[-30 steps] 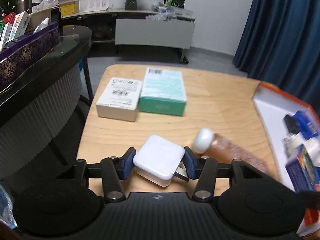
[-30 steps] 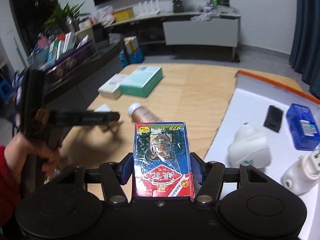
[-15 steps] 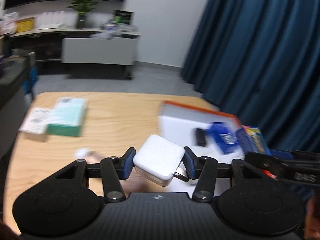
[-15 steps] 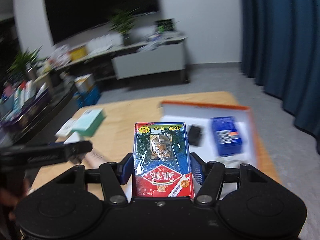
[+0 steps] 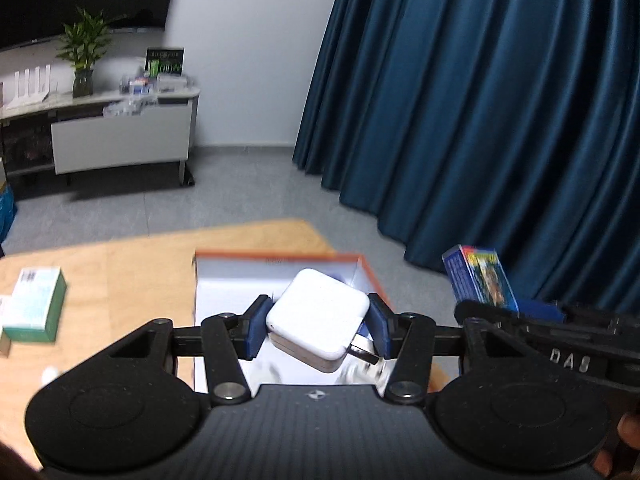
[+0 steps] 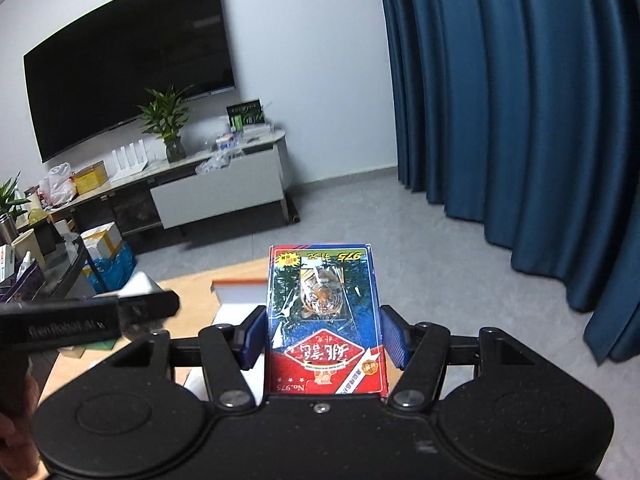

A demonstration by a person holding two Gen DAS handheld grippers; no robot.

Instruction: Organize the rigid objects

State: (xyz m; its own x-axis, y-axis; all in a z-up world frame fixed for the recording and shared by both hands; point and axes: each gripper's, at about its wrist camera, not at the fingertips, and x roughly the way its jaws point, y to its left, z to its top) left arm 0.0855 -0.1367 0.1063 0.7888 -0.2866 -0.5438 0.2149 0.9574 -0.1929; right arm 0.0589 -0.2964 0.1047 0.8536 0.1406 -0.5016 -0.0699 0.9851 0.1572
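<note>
Dim, even indoor light; fisheye bending at edges, motion blur smearing the wooden table.

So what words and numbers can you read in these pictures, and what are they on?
"975" and "No.975": on the tiger card box in the right gripper; its Chinese characters appear upside down.
"DAS": on the right gripper's black side, in the left wrist view.
"fenRobot.AI", roughly: on the left gripper's black side.
Labels on the green box and dark sign: too blurred.

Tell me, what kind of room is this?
Probably a home living room: a large wall-mounted TV above a low media cabinet with a potted plant, and floor-length blue curtains.
</note>
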